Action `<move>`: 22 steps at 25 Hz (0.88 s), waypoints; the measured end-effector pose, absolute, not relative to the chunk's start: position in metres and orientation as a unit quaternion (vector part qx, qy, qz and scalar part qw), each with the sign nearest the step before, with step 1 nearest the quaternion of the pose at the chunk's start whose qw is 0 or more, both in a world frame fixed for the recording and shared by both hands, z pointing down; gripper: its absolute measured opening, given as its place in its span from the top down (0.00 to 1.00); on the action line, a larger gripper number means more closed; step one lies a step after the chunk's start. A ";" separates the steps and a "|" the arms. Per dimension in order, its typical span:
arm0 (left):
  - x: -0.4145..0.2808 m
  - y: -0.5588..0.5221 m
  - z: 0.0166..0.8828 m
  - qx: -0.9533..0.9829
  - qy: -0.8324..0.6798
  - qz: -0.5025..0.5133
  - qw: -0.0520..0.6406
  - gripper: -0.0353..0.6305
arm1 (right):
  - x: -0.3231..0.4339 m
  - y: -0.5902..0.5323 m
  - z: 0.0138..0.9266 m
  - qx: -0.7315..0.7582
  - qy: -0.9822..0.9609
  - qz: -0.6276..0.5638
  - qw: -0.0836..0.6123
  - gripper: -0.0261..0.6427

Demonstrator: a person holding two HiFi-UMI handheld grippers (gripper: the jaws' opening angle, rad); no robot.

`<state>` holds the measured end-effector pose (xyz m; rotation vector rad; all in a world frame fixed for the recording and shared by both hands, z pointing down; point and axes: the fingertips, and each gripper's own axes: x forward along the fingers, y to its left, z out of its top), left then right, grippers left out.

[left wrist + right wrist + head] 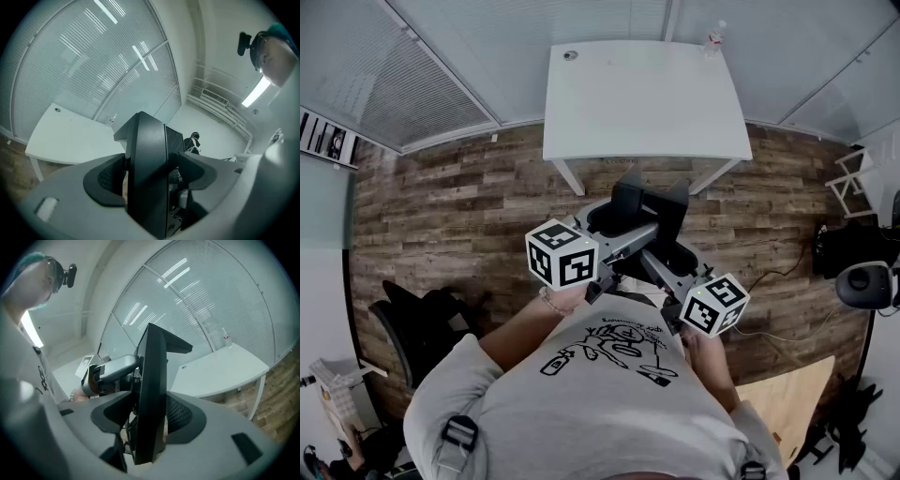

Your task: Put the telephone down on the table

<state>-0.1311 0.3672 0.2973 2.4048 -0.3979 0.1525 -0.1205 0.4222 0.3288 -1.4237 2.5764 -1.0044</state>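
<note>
**Item 1. Telephone** (pixel 649 204): black, desk type. Centre of the head view, held in the air over the wood-plank floor (pixel 459 206), just below the near edge of the table (pixel 647 103), not on it. Small pale print near its lower edge in the left gripper view, too small to read.

**Item 2. Left gripper** (pixel 150 176): jaws spread wide and clamped on the broad body of the telephone, pads pressed to both sides. Marker cube (pixel 562 254) with black-and-white square codes, no letters.

**Item 3. Right gripper** (pixel 149 420): jaws narrower, closed on the thin edge of the telephone. Marker cube (pixel 714 305) of the same pattern.

**Item 4. Table:** white, upper centre of the head view. A clear bottle (pixel 714 37) stands at its upper right corner, its red label illegible.

**Item 5. Shirt** (pixel 581 412): grey, with a black line drawing on the chest. The lettering above the drawing cannot be made out.
</note>
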 end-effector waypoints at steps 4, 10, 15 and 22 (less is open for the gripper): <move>-0.121 0.372 0.299 0.925 -0.156 0.061 0.340 0.42 | -0.110 0.427 0.332 -0.455 0.829 -0.325 0.016 0.65; -0.103 0.380 0.299 0.925 -0.161 0.062 0.339 0.42 | -0.092 0.434 0.331 -0.453 0.830 -0.325 0.019 0.65; -0.089 0.386 0.300 0.924 -0.166 0.060 0.340 0.42 | -0.077 0.440 0.332 -0.451 0.831 -0.325 0.020 0.65; -0.086 0.378 0.304 0.919 -0.171 0.059 0.351 0.42 | -0.073 0.432 0.334 -0.447 0.831 -0.329 0.016 0.65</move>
